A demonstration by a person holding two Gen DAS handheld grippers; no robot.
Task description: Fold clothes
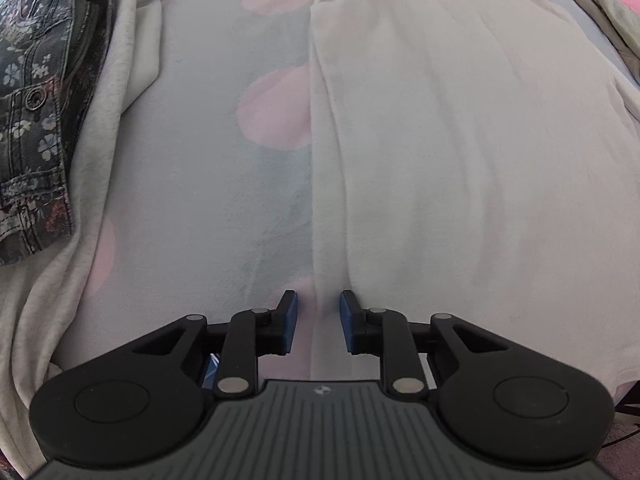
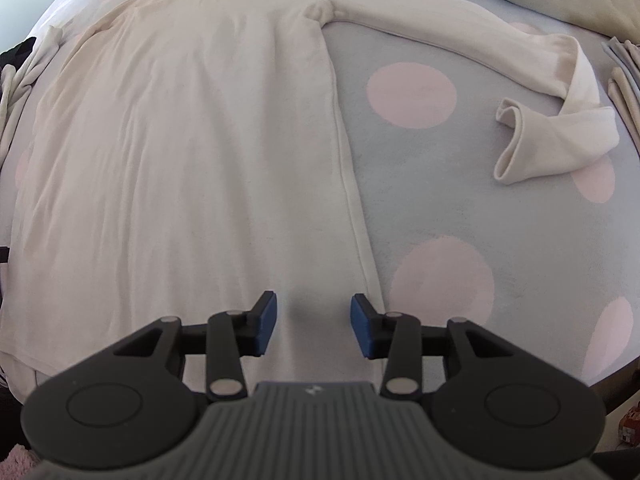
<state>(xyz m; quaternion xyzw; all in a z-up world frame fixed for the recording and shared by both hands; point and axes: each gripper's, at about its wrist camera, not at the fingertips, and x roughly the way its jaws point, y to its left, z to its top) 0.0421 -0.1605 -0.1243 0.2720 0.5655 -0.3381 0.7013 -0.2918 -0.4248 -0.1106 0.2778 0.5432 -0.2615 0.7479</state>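
Standing apart with a gap between the blue pads, the jaws of the left gripper (image 1: 318,320) grasp nothing; they straddle the left side edge of the cream shirt (image 1: 460,160), near its hem, probably so that they can pinch this edge. The right gripper (image 2: 313,326) is released too, a little wider, and hangs over the opposite side of the shirt, just inside its seam (I judge both wait to take the lower corners together). The shirt lies flat and spread on the dotted bedsheet (image 2: 460,208), a good state for folding. Its long sleeve (image 2: 480,52) stretches away from the shirt body and bends back at the cuff. Well left of the shirt, a floral denim garment (image 1: 28,120) rests on a pale cloth (image 1: 120,80), kept aside.
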